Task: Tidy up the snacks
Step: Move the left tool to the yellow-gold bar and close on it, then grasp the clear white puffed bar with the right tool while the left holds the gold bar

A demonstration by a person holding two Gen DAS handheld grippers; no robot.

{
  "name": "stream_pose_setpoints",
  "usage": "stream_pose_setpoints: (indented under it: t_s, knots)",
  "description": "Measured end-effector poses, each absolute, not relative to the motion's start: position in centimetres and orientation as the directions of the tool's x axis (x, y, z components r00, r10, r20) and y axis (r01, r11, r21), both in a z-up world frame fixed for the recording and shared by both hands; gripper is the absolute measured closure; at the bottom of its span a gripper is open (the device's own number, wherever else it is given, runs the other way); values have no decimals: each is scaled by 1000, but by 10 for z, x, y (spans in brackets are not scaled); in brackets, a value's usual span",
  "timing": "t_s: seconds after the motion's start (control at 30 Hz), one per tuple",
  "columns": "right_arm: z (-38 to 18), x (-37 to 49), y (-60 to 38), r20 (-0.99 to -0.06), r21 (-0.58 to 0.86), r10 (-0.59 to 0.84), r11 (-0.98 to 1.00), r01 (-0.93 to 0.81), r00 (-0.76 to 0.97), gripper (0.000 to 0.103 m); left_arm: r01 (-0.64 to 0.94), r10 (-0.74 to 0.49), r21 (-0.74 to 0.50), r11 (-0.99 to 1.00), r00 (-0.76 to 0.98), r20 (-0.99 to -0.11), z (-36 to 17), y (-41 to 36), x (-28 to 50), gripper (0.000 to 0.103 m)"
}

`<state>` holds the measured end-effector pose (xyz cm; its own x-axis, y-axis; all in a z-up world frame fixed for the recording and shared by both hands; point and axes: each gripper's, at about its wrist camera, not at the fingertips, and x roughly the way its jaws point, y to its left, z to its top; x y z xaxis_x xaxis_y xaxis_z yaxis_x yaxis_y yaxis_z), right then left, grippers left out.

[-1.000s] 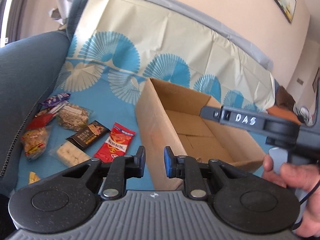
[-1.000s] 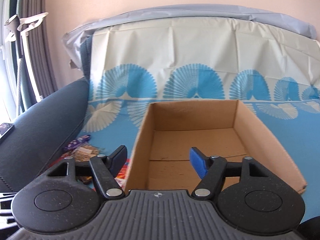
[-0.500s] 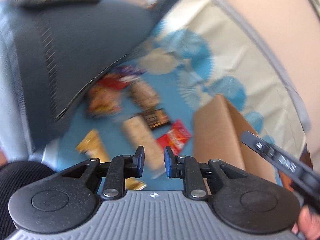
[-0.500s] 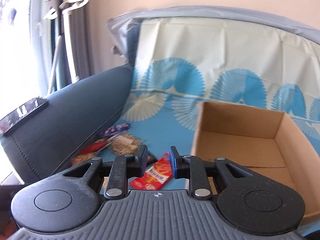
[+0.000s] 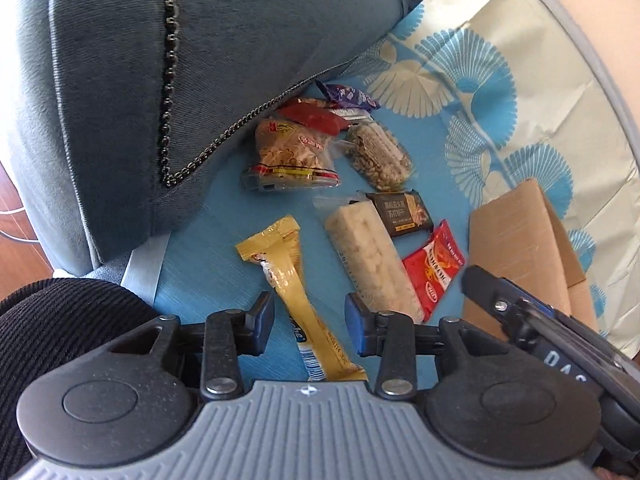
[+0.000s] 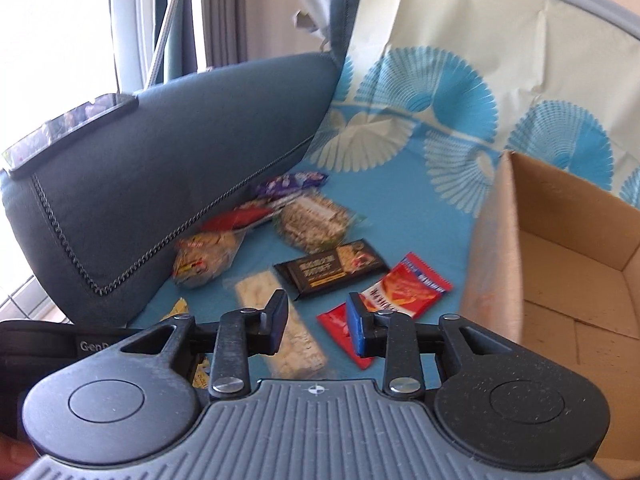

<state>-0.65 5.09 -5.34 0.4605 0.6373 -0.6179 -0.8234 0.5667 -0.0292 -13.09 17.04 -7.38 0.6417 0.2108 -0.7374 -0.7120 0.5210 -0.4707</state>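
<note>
I have my left gripper [image 5: 308, 322] over the long yellow foil snack bar [image 5: 294, 284] at lower centre, jaws opening with the bar between them but ungripped. My right gripper [image 6: 316, 322], jaws opening on nothing, hangs above the pale rice bar [image 6: 294, 330]; the open brown cardboard box [image 6: 568, 280] sits at right.

Glossy foil wrappers [image 5: 286, 264]; matt cardboard box [image 6: 568, 264].

Snack packets [image 5: 360, 200] lie scattered on the sofa seat [image 5: 224, 216], between the armrest [image 5: 160, 80] and the cardboard box [image 6: 560, 280]. The box stands to their right.
</note>
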Motion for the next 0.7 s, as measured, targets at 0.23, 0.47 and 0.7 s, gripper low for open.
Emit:
stream_pose_setpoints:
  t_s: [0.23,0.47,0.7]
  knots:
    - [-77,2,76,-680,-61,598,530,-846,424,52,-740,223,-425,522,599,-769,-79,172,-123,85]
    - [-93,12,88,-733,-36,572,508,-860,369,39,-732,282,-362,577,595,-753,-58,178,-118,95]
    - [-106,4,103,-757,-94,544,457,-885,362,34,-544,183,-237,805,607,-773,-54,188,-83,95]
